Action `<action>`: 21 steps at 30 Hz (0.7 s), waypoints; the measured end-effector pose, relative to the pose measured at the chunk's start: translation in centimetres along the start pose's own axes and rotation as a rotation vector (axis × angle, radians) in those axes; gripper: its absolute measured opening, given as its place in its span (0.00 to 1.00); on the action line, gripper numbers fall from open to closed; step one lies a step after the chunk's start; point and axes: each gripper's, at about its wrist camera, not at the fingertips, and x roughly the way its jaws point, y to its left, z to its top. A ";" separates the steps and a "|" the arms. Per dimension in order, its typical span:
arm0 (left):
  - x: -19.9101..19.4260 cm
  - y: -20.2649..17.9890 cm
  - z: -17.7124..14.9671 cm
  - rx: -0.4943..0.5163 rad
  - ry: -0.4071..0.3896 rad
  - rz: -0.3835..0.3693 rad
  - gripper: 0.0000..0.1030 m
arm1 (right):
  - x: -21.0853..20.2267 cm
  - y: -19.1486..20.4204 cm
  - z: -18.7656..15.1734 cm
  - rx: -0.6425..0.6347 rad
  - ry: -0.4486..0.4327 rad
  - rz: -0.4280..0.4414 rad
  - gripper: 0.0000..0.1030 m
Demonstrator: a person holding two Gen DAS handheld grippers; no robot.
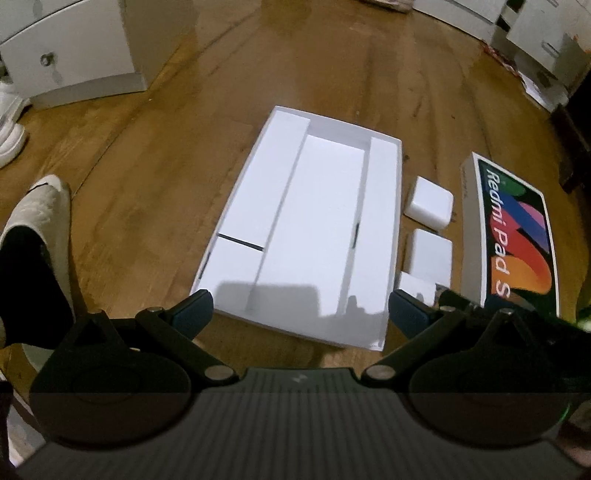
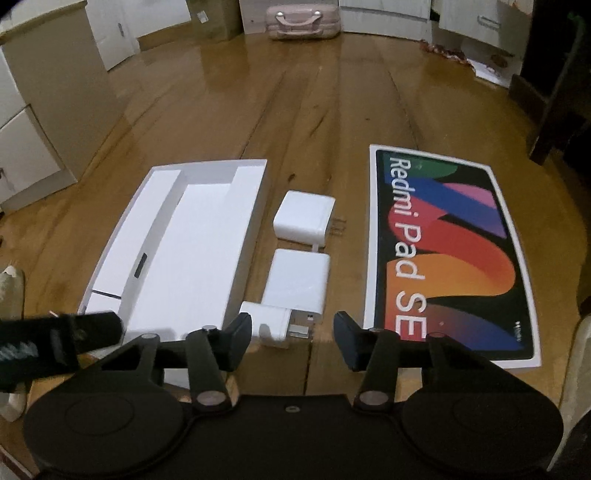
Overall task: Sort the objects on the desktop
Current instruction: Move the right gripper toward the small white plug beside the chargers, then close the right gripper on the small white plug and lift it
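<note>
Open white tray box (image 2: 173, 254): on wooden floor (image 2: 314, 122), long axis running away from the cameras. Three white chargers (image 2: 297, 278) in a row beside it; farthest one's prongs point toward the Redmi Pad SE lid (image 2: 448, 258). Left gripper (image 1: 301, 306): jaws spread, empty. Right gripper (image 2: 292, 334): jaws apart, gripping nothing. Pink suitcase (image 2: 303, 20): right view only.

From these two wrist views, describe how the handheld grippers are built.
Both look alike: the left gripper and right gripper have black linkage arms with silver pivot pins, round black side housings and dark blue pads. The left's body is ribbed grey; the right's is plain black.
</note>
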 end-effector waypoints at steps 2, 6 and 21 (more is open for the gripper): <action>0.2 0.6 0.1 -0.030 0.006 0.002 1.00 | 0.5 0.0 -0.1 0.013 0.001 0.010 0.53; 1.4 1.9 0.2 -0.108 0.042 0.003 1.00 | 1.2 0.6 -0.1 0.006 0.013 0.031 0.53; 3.9 3.4 1.0 -0.189 0.058 -0.020 1.00 | 4.2 2.1 -0.2 -0.015 0.035 -0.019 0.54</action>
